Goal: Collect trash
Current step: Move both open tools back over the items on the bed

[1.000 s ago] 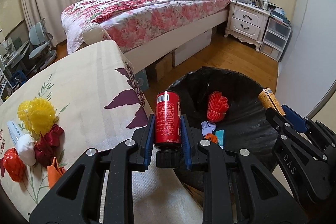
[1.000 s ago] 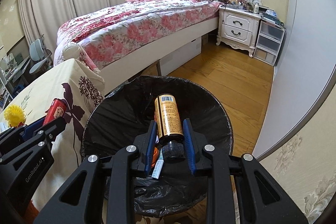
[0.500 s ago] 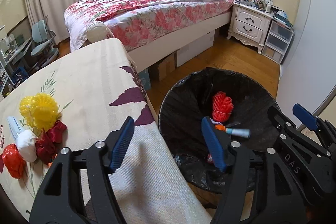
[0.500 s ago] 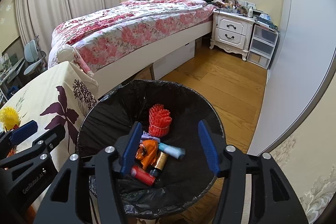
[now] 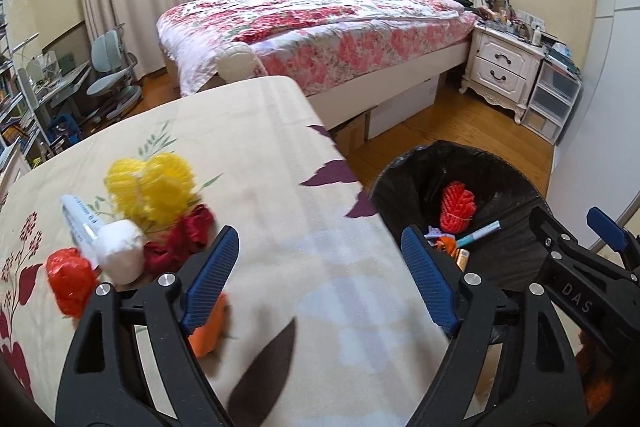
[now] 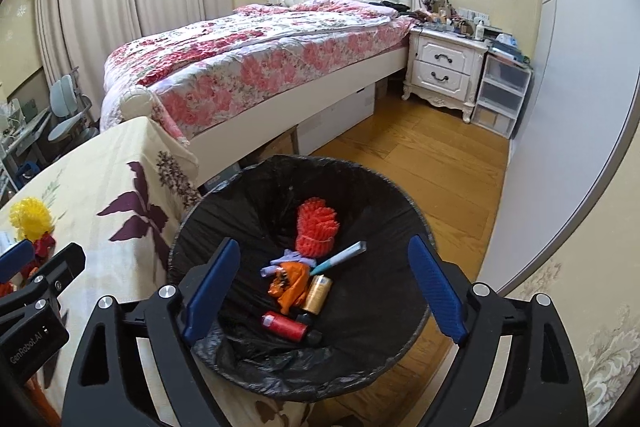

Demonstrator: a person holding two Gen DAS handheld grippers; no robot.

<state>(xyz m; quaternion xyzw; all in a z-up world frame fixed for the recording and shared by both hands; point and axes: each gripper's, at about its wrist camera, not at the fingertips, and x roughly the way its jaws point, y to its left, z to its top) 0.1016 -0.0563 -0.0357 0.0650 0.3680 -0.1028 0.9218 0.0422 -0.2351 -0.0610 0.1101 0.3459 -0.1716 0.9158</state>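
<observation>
1. Your trash sits in two places. Part of it lies at the bottom of the black-lined bin (image 6: 400,195): a red bottle (image 6: 285,325) on its side, a gold bottle (image 6: 317,293) just beside it, crumpled orange wrap (image 6: 290,285), a teal-tipped tube (image 6: 340,257) and a red mesh bundle (image 6: 316,227). The rest waits on the cloth-covered table (image 5: 280,227).
2. The bottles lie tumbled and touching, which reads as dropped rather than set down.
3. Your right gripper (image 6: 324,291) hangs directly over the bin mouth. Its jaws have just been opening, now stand wide, and nothing is between them.
4. Your left gripper (image 5: 320,281) has also just been opening. It is spread wide and empty, straddling the table edge with one blue pad beside the bin rim.
5. The left-over pile sits near your left jaw: yellow mesh (image 5: 156,185), a white wad (image 5: 120,255), a dark red scrap (image 5: 184,239), a red crumple (image 5: 70,279), a white tube (image 5: 78,223) and an orange piece (image 5: 208,331) partly hidden behind your left finger.
6. The bin stands close against the table, so each carry stays short.
</observation>
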